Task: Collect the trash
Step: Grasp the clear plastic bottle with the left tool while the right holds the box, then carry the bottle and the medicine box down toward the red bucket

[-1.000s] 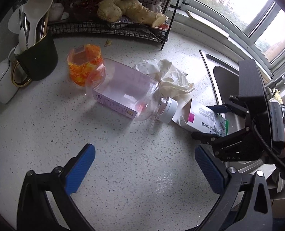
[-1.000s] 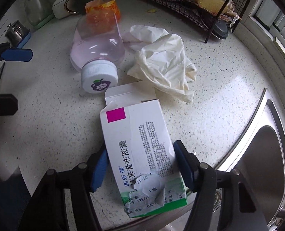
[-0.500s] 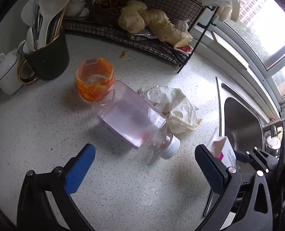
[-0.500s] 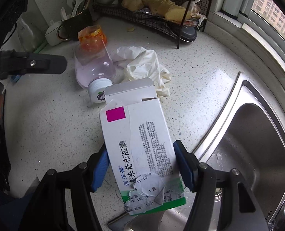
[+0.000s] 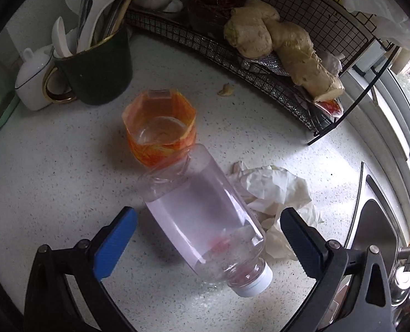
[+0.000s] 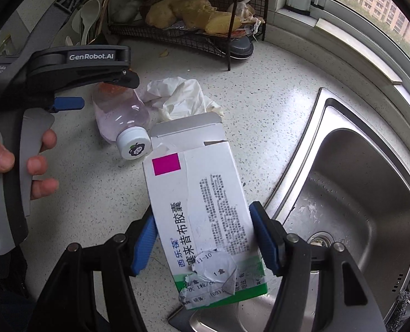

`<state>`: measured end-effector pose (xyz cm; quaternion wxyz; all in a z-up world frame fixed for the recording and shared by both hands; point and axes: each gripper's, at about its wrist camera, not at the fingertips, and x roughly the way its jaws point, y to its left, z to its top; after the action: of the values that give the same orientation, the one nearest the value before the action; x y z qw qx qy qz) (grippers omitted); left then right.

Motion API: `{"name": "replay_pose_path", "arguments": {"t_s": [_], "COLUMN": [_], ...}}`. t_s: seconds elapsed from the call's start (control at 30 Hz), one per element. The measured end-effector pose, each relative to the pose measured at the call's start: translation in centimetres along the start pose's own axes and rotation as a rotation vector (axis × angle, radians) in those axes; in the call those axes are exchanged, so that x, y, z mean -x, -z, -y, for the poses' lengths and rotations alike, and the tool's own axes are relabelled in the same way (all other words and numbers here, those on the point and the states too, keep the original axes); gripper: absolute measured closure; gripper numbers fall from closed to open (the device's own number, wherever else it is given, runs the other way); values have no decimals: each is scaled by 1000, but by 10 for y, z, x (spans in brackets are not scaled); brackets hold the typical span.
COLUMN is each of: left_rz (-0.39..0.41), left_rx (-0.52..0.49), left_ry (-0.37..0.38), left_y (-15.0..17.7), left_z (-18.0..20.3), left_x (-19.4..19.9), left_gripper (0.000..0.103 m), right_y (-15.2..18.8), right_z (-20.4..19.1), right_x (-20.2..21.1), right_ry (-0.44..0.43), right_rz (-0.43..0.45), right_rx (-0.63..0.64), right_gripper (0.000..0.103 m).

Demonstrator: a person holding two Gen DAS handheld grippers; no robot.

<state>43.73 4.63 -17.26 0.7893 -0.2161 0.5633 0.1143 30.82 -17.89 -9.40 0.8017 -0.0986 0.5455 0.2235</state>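
The right gripper (image 6: 202, 235) is clamped on a white medicine box (image 6: 202, 221), its blue pads pressing both long sides, and holds the box lifted clear of the tabletop (image 6: 99, 182) with the torn green end nearest the camera and the open flap pointing away. Just behind the box, the steel sink (image 6: 370, 193) lies to its right.

Beyond the flap, a clear plastic bottle (image 5: 205, 215) with a white cap lies on its side on the tabletop. The left gripper (image 5: 207, 238) hangs above that bottle with its jaws spread wide, one pad on each side of the bottle and neither touching it; a hand (image 6: 14, 166) grips its handle. Touching the bottle's far side is a crumpled white tissue (image 5: 274, 191). At the bottle's base stands an orange cup (image 5: 160, 130), touching it. Further back from the bottle are a dark utensil mug (image 5: 97, 69) and a wire rack (image 5: 260, 52) holding ginger.
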Motion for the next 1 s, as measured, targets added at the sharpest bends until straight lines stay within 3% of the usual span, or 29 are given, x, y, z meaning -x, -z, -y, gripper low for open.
{"name": "replay_pose_path", "arguments": {"t_s": [0.1, 0.5, 0.57, 0.63, 0.83, 1.0], "left_rz": [-52, -122, -146, -141, -165, -162], "left_rx": [45, 146, 132, 110, 35, -68], "left_ry": [2, -65, -52, -79, -54, -3], "left_y": [-2, 5, 6, 8, 23, 56], "left_z": [-1, -22, -23, -23, -21, -17], "left_x": [-13, -41, -46, -46, -47, -37], "left_gripper": [0, 2, 20, 28, 29, 29], "right_y": [-1, 3, 5, 5, 8, 11], "right_z": [2, 11, 11, 13, 14, 11], "right_x": [0, -4, -3, -3, -6, -1], "right_ry": [2, -5, -14, -22, -26, -29], "right_rz": [0, -5, -6, -5, -9, 3], "right_rx": [-12, -63, -73, -85, -110, -102], "right_gripper": [41, 41, 41, 41, 41, 41]}}
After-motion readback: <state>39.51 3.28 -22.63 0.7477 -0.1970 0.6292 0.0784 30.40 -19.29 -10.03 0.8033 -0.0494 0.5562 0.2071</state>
